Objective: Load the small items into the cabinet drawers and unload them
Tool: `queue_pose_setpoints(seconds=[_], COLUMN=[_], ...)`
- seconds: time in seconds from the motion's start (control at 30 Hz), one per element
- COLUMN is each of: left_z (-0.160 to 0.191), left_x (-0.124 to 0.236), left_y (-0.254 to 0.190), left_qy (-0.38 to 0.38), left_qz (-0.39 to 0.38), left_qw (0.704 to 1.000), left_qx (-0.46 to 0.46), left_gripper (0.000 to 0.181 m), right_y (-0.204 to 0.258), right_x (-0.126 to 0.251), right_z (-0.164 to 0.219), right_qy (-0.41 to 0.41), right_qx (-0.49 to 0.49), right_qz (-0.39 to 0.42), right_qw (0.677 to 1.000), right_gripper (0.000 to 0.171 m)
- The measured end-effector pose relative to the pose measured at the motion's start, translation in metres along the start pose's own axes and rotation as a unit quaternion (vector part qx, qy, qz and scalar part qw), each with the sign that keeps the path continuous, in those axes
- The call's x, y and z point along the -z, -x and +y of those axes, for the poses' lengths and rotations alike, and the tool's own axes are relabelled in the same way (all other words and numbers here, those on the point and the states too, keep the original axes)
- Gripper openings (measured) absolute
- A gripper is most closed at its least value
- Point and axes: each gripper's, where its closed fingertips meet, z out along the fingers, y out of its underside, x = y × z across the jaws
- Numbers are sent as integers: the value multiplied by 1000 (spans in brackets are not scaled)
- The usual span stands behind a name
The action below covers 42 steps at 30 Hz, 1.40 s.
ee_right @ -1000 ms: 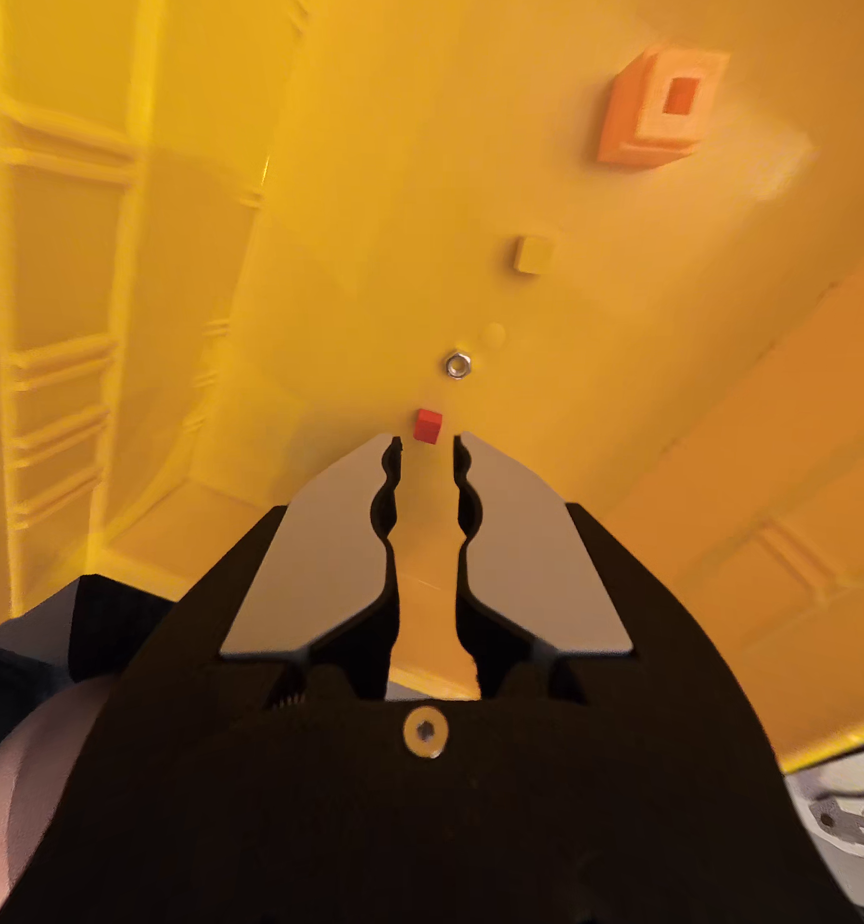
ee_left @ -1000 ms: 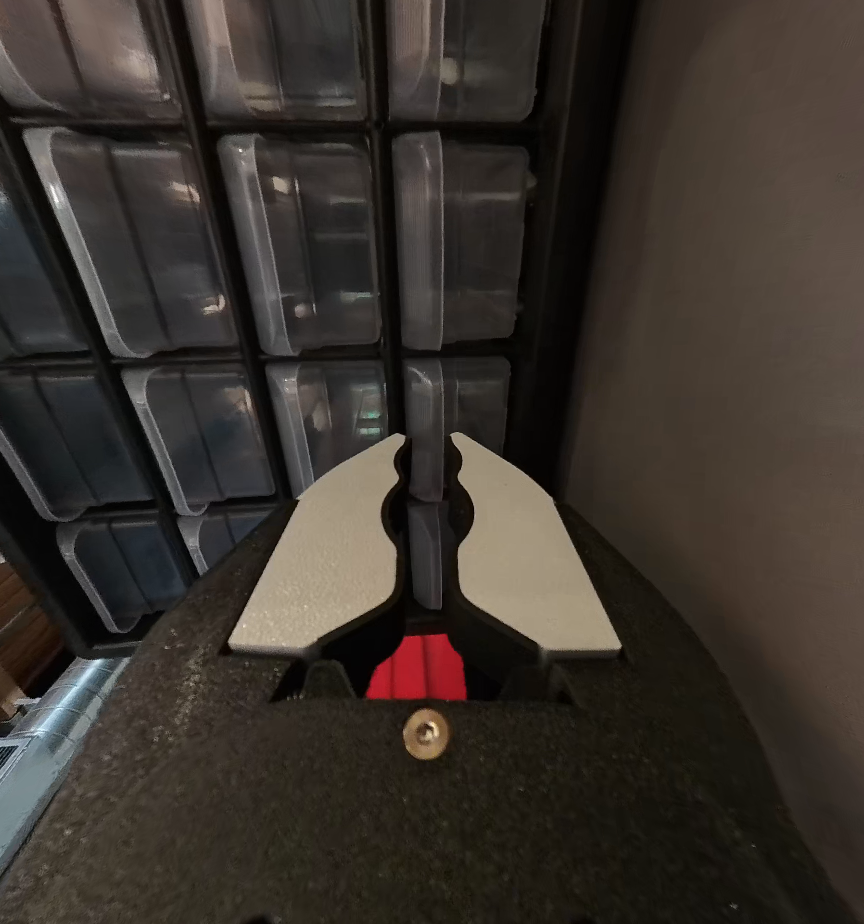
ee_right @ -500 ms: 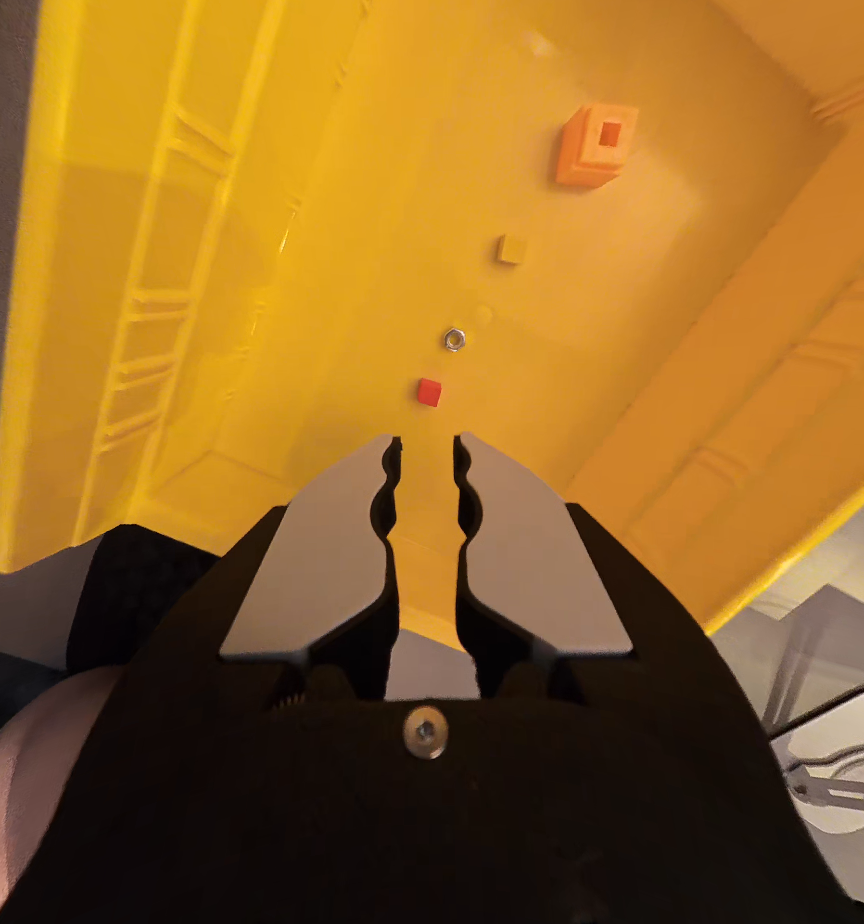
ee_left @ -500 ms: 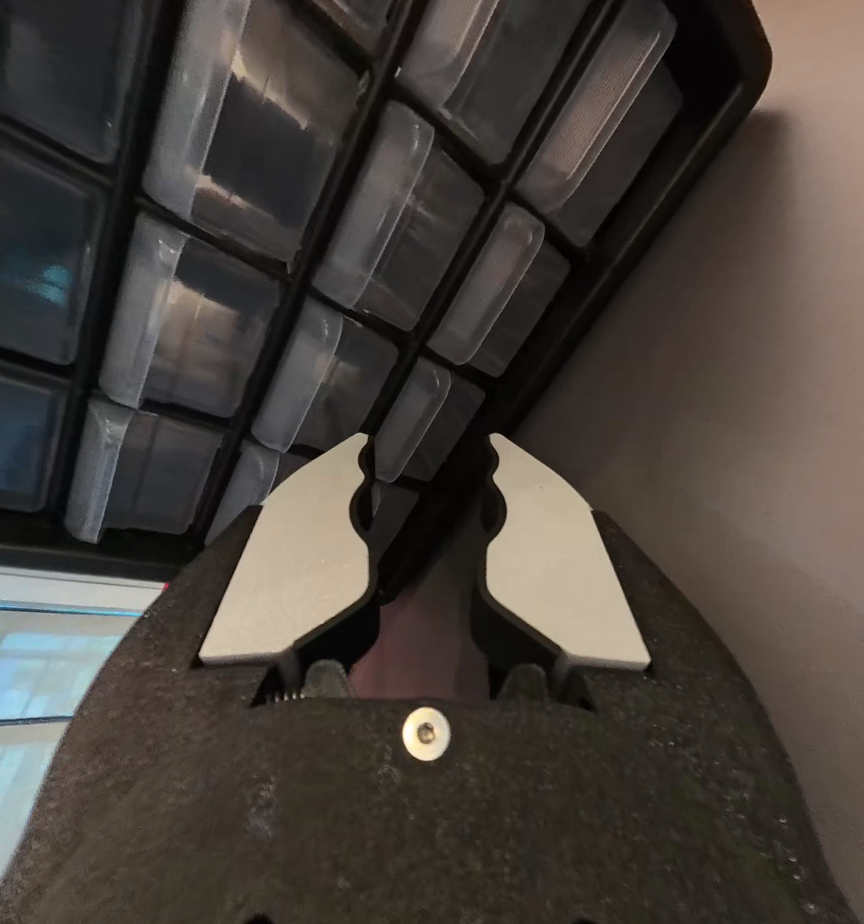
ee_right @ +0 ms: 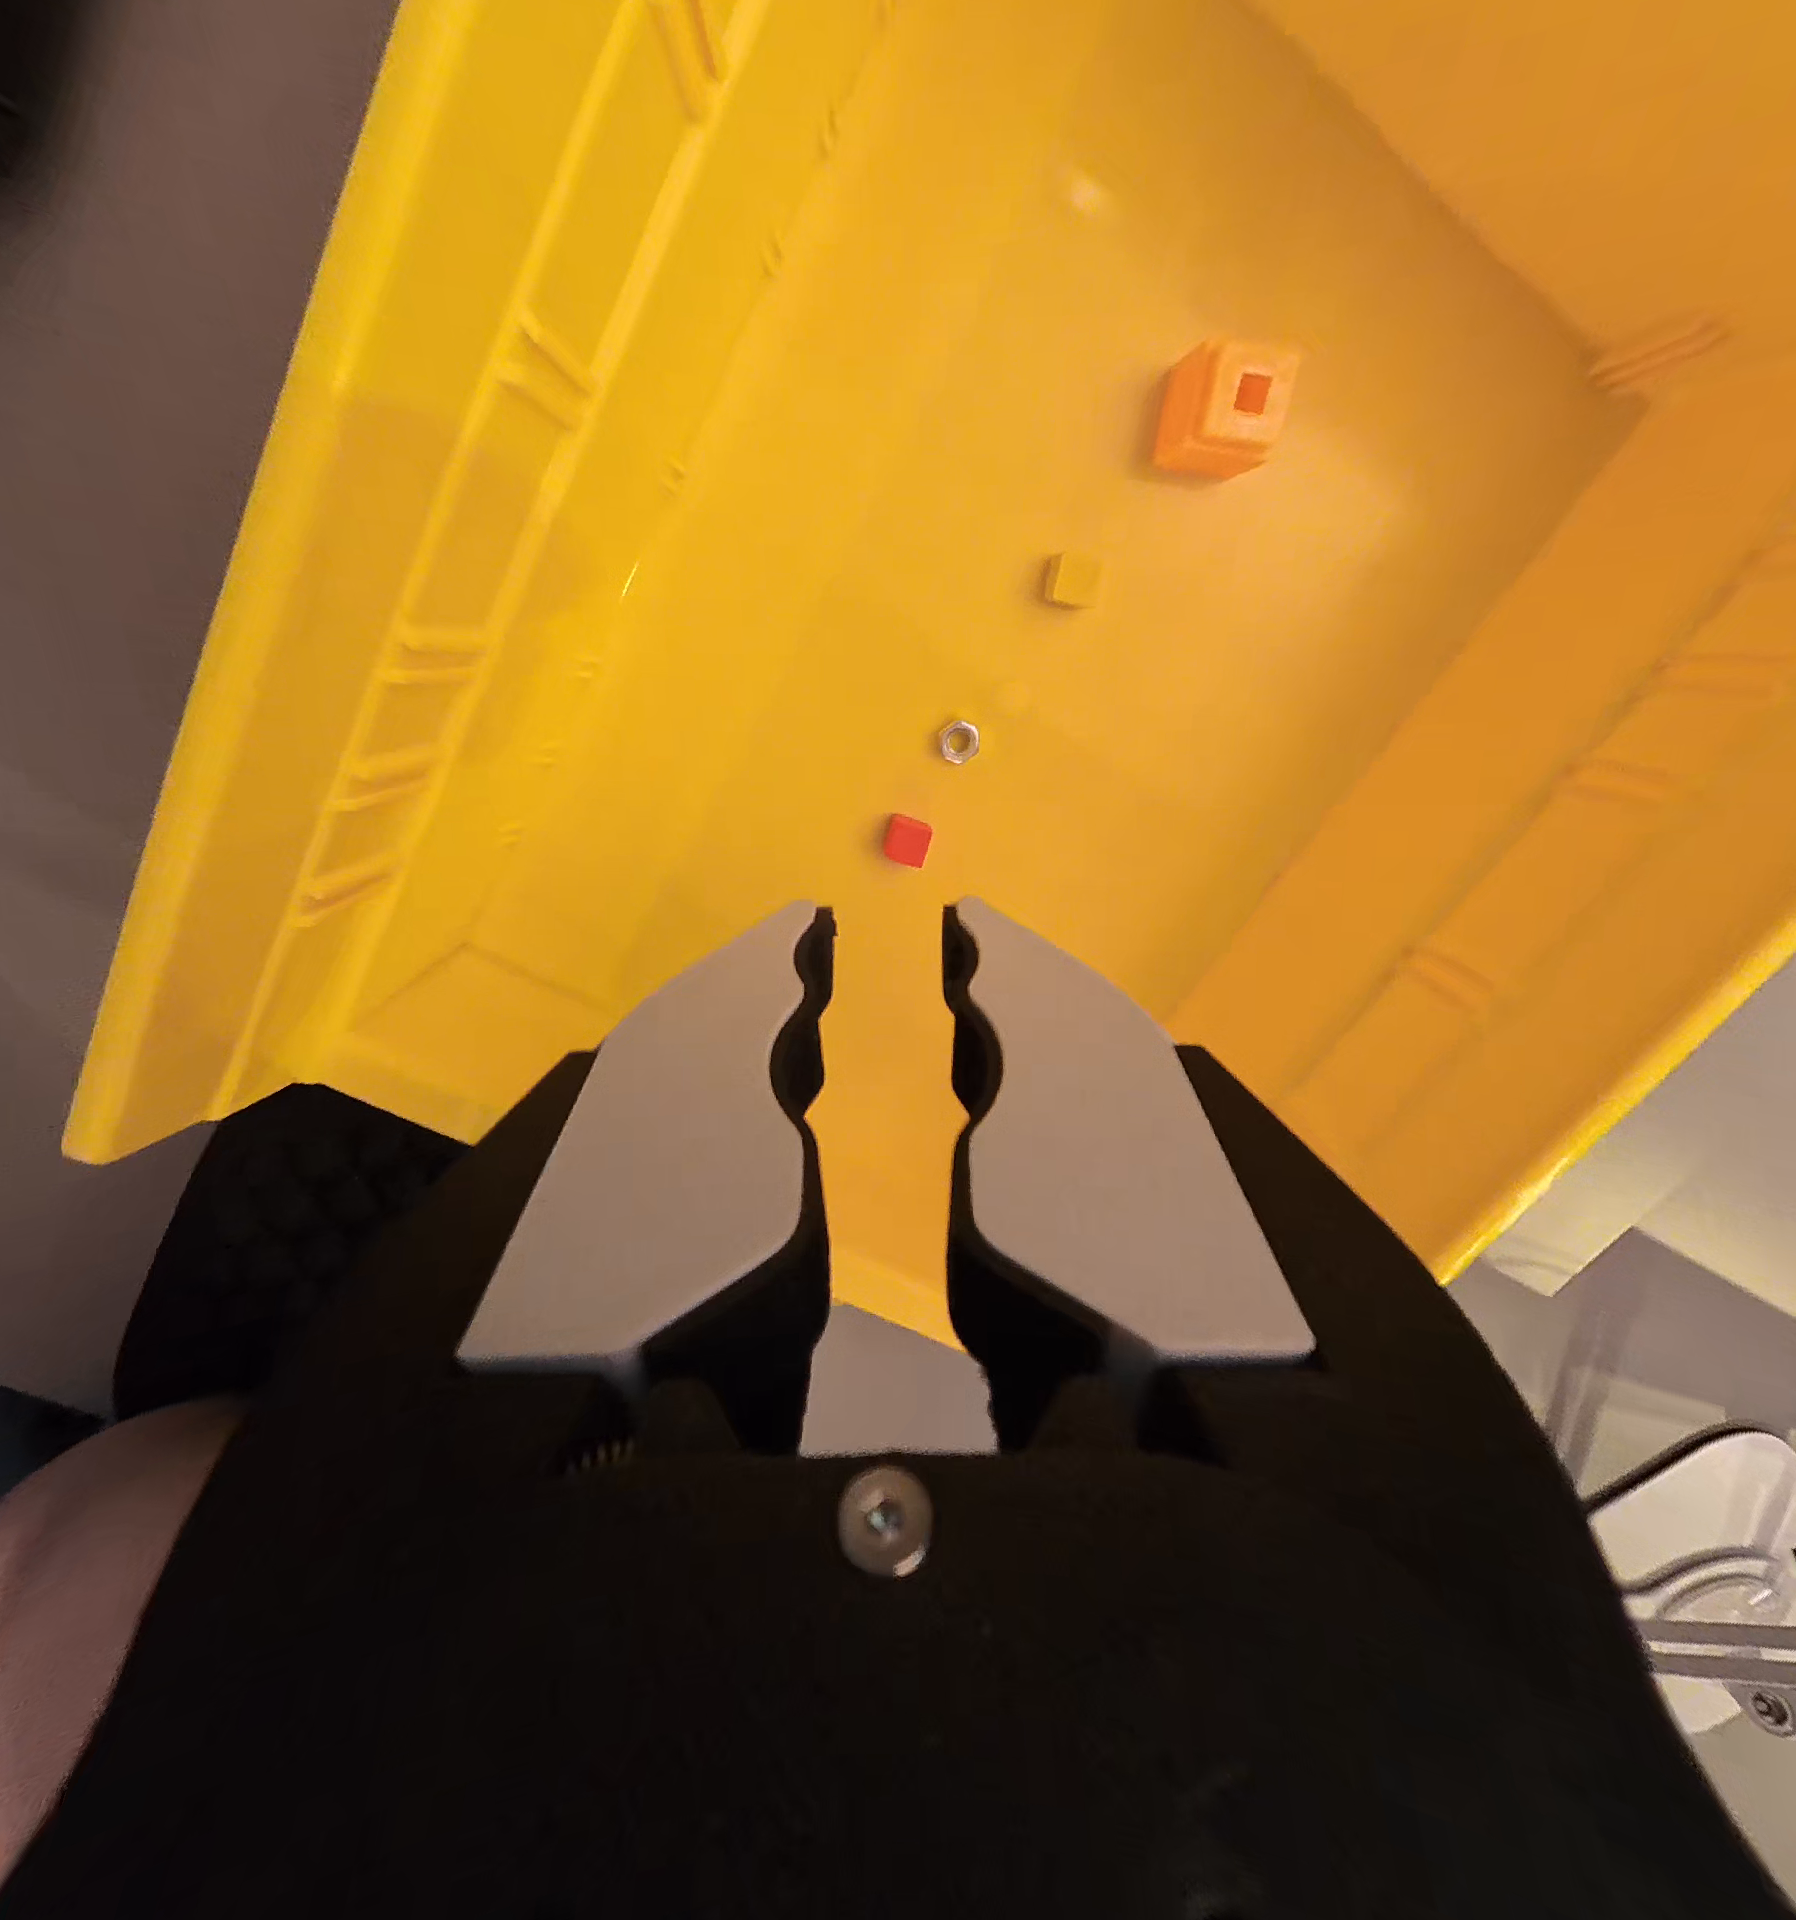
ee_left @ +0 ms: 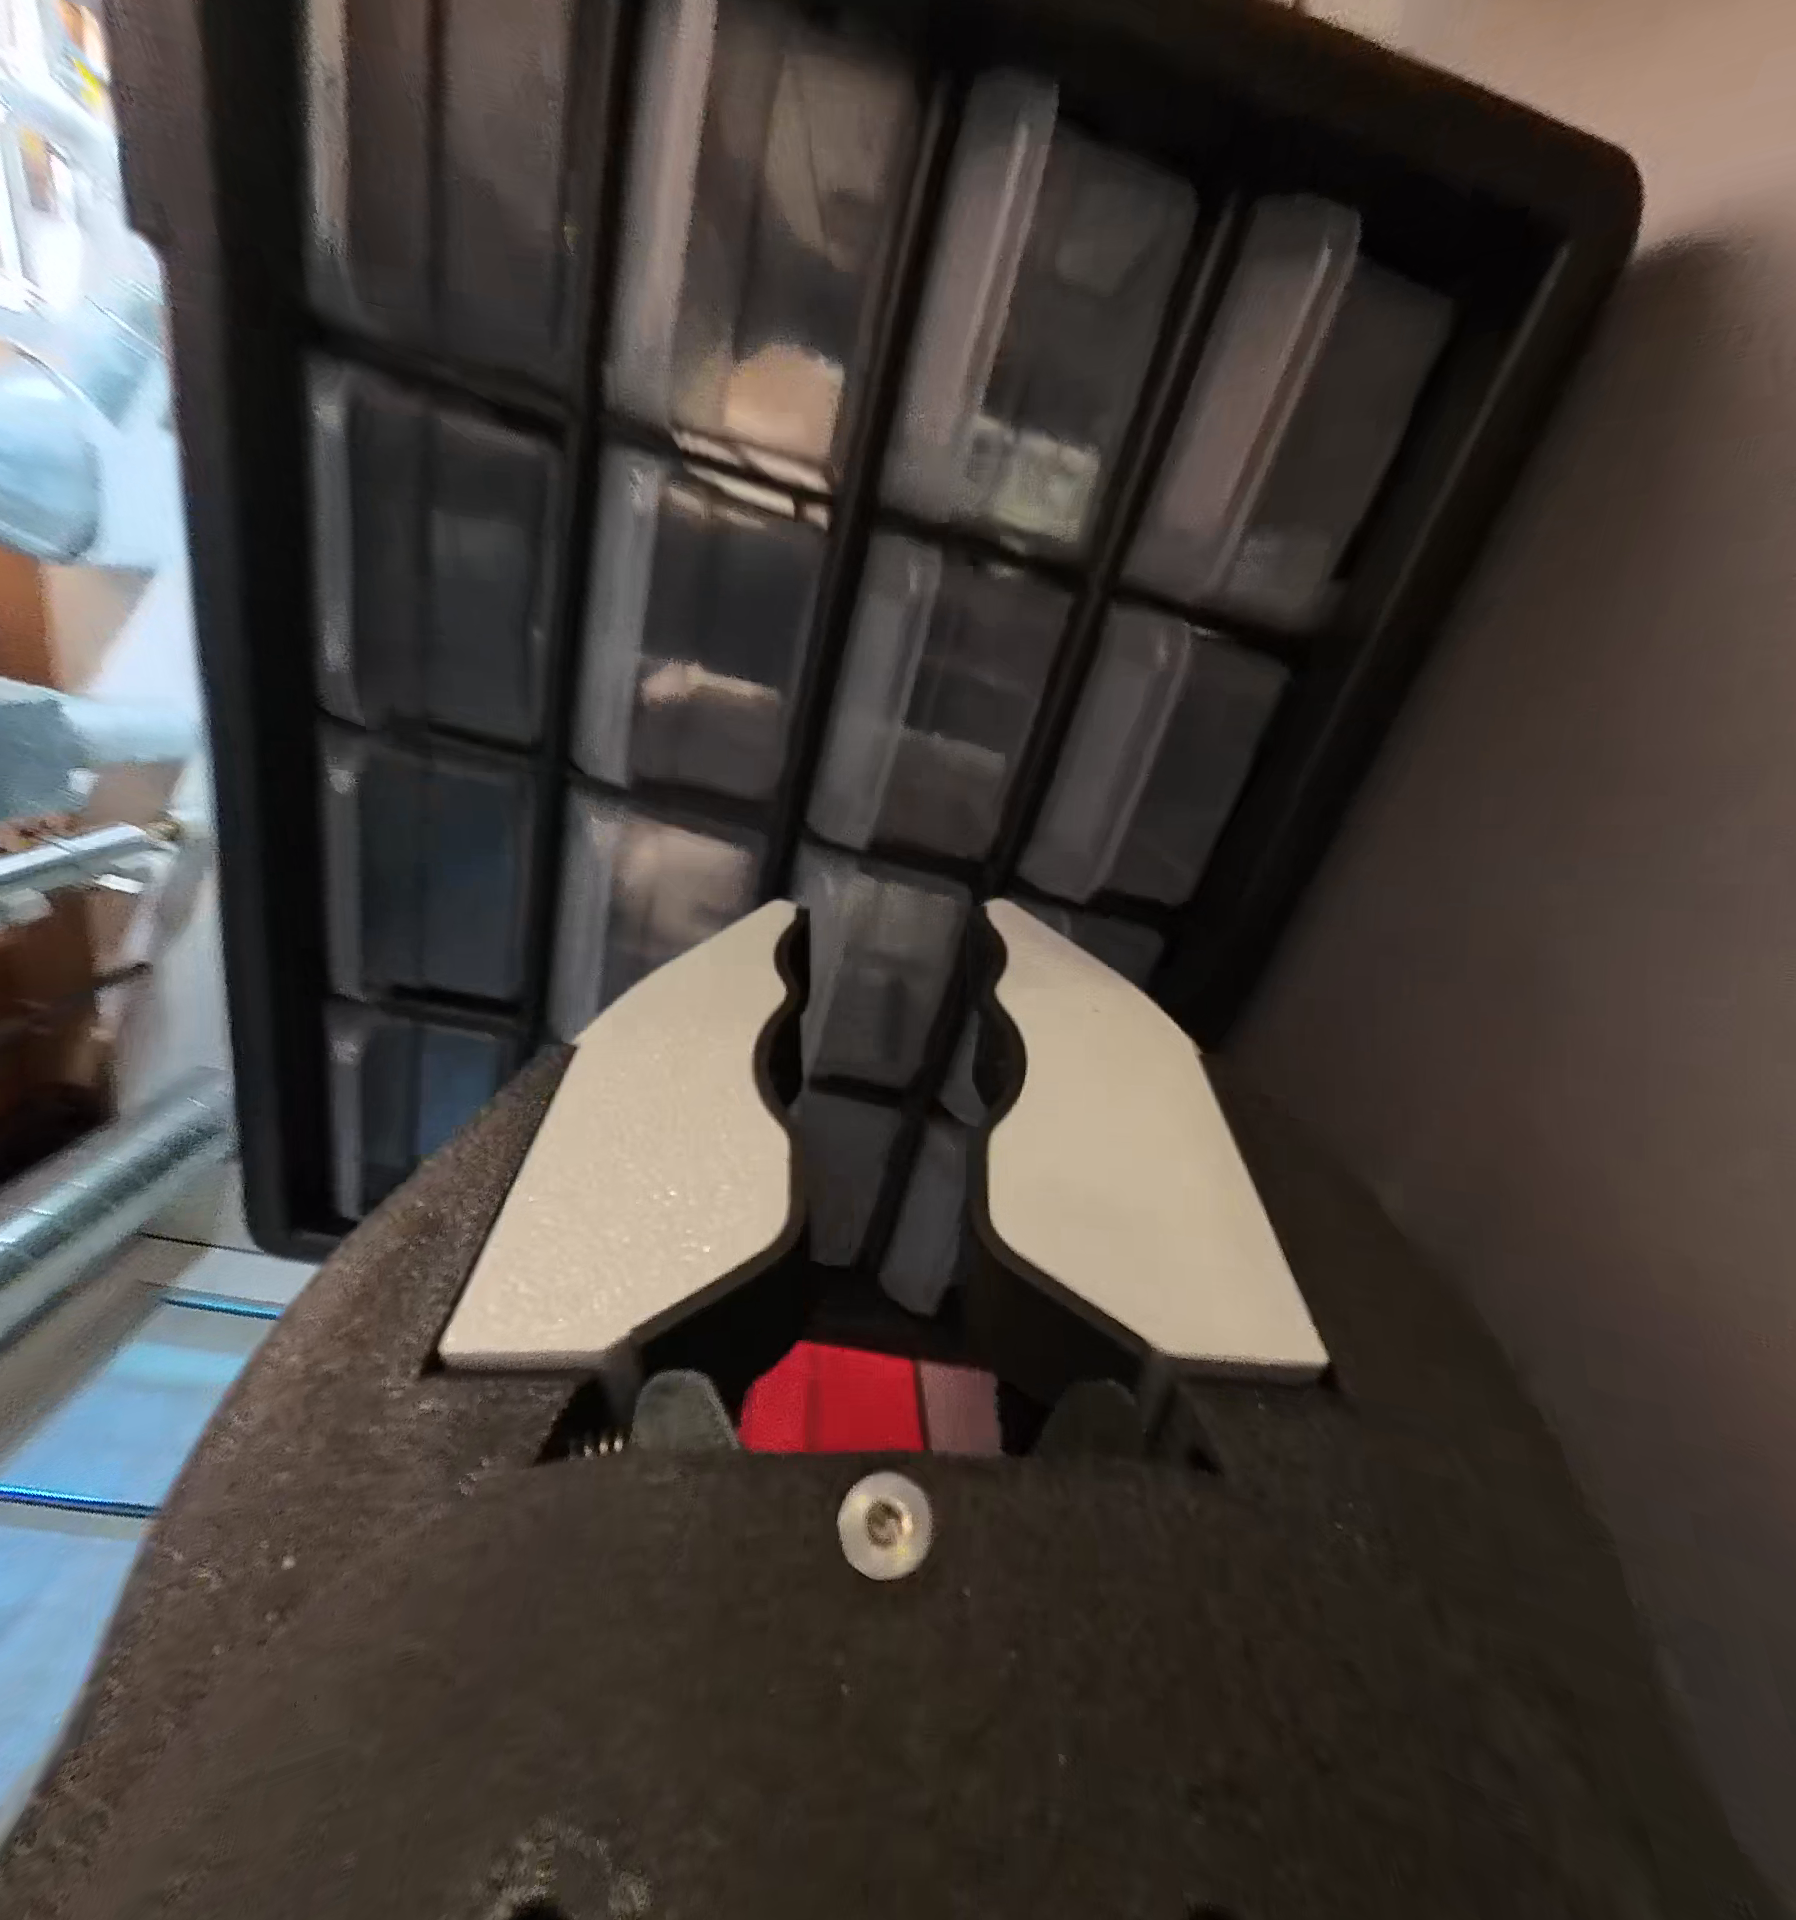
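Right gripper [ee_right: 889,912] part-open, empty; red cube [ee_right: 907,838] at 12 o'clock in yellow bin [ee_right: 561,623]: tiny, light, rigid, pinch flat sides. Left gripper [ee_left: 892,914] part-open, empty, facing cabinet [ee_left: 250,623].

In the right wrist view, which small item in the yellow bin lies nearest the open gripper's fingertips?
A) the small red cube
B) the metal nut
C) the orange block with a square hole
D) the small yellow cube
A: the small red cube lies just beyond the right gripper, with the metal nut next in line.
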Motion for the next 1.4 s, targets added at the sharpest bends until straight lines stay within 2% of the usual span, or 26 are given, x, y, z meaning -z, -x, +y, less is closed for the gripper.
queue_pose_setpoints(seconds=[0.27,0.37,0.43,0.73,0.87,0.97,1.07,1.17,1.27,1.4], left_z=[-16,-20,-22,-23,-25,-27,-30,-30,-26,-27], left_x=[-27,-28,-24,5,33,48,57,63,66,65], left_y=[6,7,6,6,7,7,6,7,8,8], left_qy=[-15,-26,-37,-49,-61,-65,-74,-75,-76,-78], left_qz=[-28,-30,-31,-24,-21,-18,-18,-17,-11,-5], left_qw=[998,998,998,998,997,997,996,996,997,997], left_qx=[-54,-47,-46,-43,-43,-39,-36,-34,-24,-18], left_gripper=[26,22,11,11,11,11,11,11,11,11], right_y=[1,1,0,17,56,100,162,234,263,275], right_x=[1,0,0,23,55,82,97,97,77,48], right_z=[3,6,8,0,-5,-28,-66,-99,-123,-148], right_qy=[-4,-1,0,-31,-64,-127,-196,-240,-216,-141], right_qx=[-1,-1,-2,22,87,175,287,375,425,435], right_qz=[-6,-9,-9,6,8,8,-9,-63,-33,-22], right_qw=[1000,1000,1000,999,994,976,938,893,878,889], right_gripper=[21,21,21,20,18,18,18,18,16,14])
